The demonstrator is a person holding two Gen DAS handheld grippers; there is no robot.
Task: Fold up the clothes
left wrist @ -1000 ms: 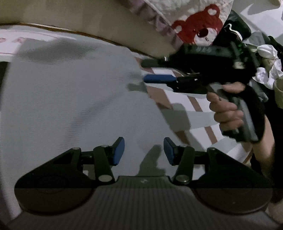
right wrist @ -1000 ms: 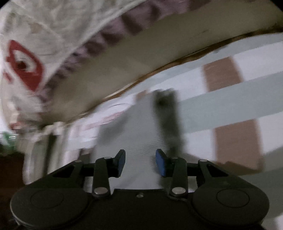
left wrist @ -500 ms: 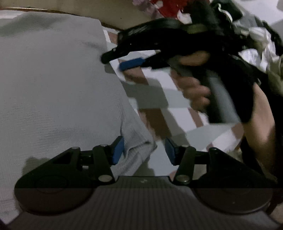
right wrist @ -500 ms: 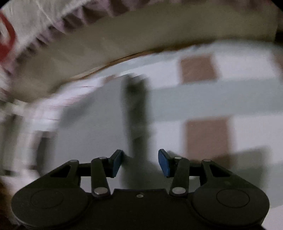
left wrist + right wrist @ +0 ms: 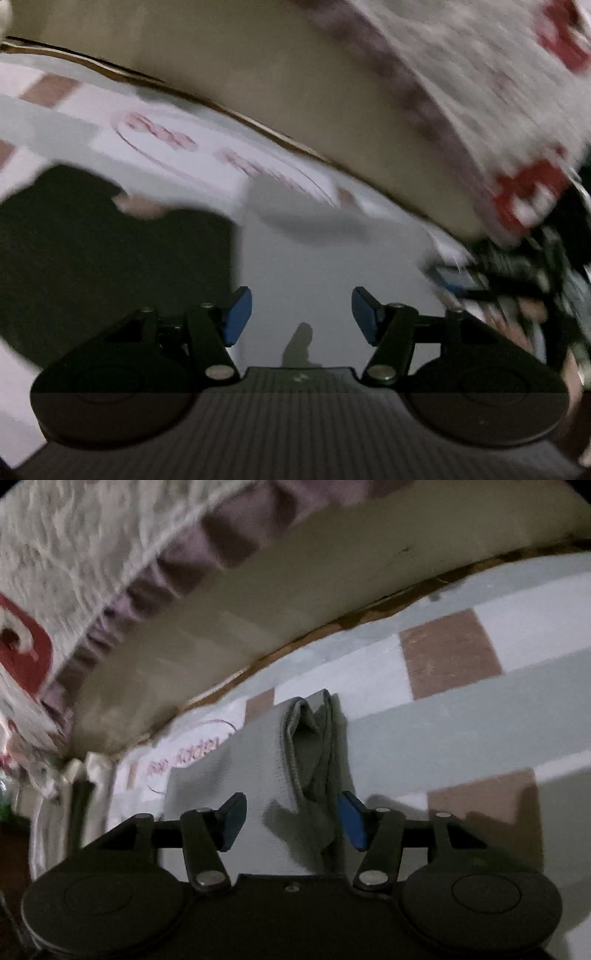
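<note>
Grippers repositioned on grey garment

Garment (image 5: pixel 258 760) lies flat on the checked sheet (image 5: pixel 480 716), its bunched edge now between the right gripper (image 5: pixel 291 818) pads — jaws wide, nothing pinched yet. Half a sec ago that gripper showed only flat cloth. Left gripper (image 5: pixel 301 319), also wide open and empty, has swung off the corner and hovers over grey fabric; view blurred. Likely next: closing on the edge.

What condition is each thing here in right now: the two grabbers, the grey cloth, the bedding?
left gripper: open, nothing between its fingers.
right gripper: open, straddling the cloth's bunched edge.
grey garment: lying on the bed, right edge folded and bunched.
checked bedsheet: spread flat.
bear blanket: heaped at the wall.
</note>
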